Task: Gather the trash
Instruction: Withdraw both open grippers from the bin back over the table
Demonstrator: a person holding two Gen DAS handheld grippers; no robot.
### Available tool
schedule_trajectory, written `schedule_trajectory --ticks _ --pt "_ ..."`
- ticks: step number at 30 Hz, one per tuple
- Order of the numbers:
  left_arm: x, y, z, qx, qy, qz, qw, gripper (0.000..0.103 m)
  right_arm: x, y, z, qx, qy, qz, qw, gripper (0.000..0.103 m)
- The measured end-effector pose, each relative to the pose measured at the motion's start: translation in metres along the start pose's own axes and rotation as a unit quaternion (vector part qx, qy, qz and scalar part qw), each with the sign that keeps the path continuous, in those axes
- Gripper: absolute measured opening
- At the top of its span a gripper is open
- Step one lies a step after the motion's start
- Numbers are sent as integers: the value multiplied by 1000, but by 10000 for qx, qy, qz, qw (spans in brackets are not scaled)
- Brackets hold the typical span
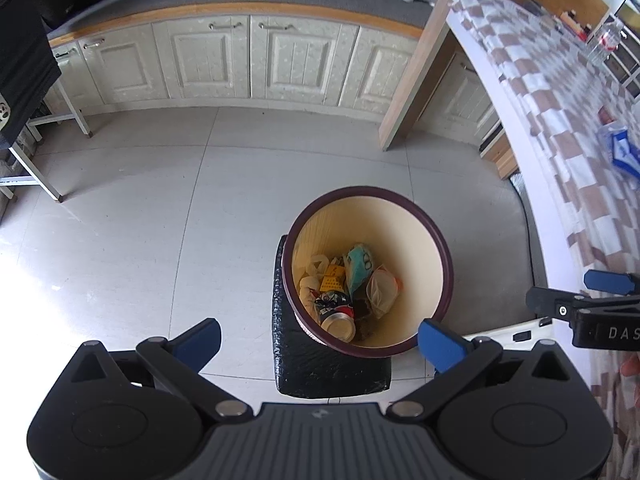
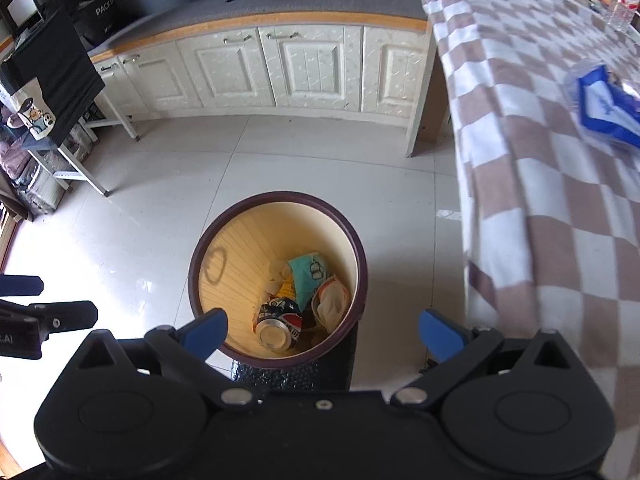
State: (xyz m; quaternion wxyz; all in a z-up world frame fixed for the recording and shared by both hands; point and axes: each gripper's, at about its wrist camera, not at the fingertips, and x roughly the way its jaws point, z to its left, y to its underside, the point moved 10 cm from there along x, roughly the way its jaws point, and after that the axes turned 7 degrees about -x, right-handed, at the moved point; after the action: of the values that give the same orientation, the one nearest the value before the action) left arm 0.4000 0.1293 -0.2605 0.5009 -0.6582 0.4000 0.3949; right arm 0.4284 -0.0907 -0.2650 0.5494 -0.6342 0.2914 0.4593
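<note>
A round trash bin (image 1: 436, 240) with a dark rim and cream inside stands on the tiled floor; it also shows in the right wrist view (image 2: 224, 232). Inside lie a crushed soda can (image 1: 338, 318), a teal wrapper (image 1: 360, 264), a yellow wrapper and clear plastic bags; the can (image 2: 278, 326) and teal wrapper (image 2: 308, 274) show in the right wrist view too. My left gripper (image 1: 320, 340) is open and empty above the bin's near edge. My right gripper (image 2: 322, 334) is open and empty above the bin. Each gripper shows at the edge of the other's view.
A table with a brown-and-white checked cloth (image 2: 540, 160) stands right of the bin; a blue-and-white package (image 2: 608, 108) and a plastic bottle (image 2: 622, 0) lie on it. Cream cabinets (image 1: 260, 64) line the far wall. A metal-legged rack (image 2: 80, 152) stands at the left.
</note>
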Motion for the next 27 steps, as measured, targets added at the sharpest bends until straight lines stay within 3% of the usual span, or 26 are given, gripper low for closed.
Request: schedule_trajectory --ticks 15,27 --pt "-73 3 -25 4 171 -840 9963 103 -99 2 -8 37 101 -833 9965 103" --pt "-138 15 -96 81 331 -1644 9858 103 -181 18 -56 144 145 -1624 9865 103"
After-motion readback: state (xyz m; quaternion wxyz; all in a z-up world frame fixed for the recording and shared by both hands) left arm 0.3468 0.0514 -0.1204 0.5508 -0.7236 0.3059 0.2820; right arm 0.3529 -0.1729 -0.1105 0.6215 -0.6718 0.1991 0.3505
